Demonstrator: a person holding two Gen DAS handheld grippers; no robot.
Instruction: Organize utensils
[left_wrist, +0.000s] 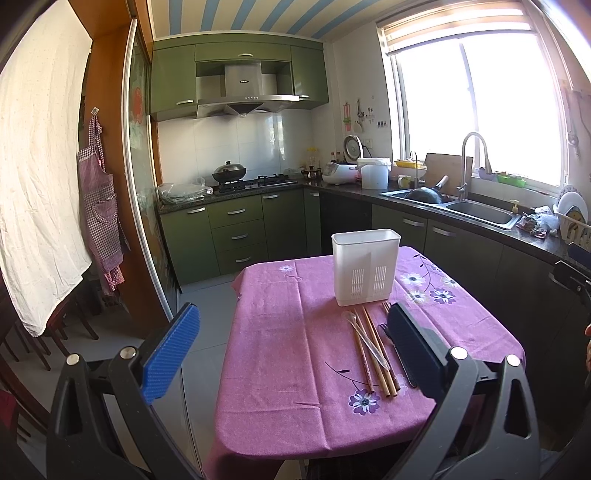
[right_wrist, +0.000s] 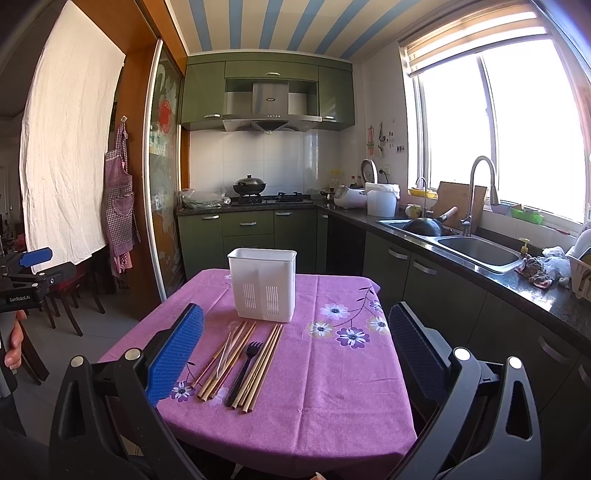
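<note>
A white slotted utensil holder (left_wrist: 365, 266) (right_wrist: 263, 283) stands upright and empty at the far side of the table. In front of it lie several wooden chopsticks (left_wrist: 373, 350) (right_wrist: 263, 363), a clear spoon (left_wrist: 360, 338) (right_wrist: 229, 343) and a black fork (right_wrist: 244, 369) (left_wrist: 385, 329), side by side on the purple cloth. My left gripper (left_wrist: 291, 350) is open and empty, above the table's near left part. My right gripper (right_wrist: 295, 350) is open and empty, above the near edge, behind the utensils. The left gripper (right_wrist: 33, 269) also shows at the left edge of the right wrist view.
The small table carries a purple flowered tablecloth (left_wrist: 280, 354) (right_wrist: 332, 391). Green cabinets, a stove with a wok (right_wrist: 249, 185) and a counter with a sink (right_wrist: 476, 249) line the back and right. Dark chairs (right_wrist: 70, 299) stand on the left.
</note>
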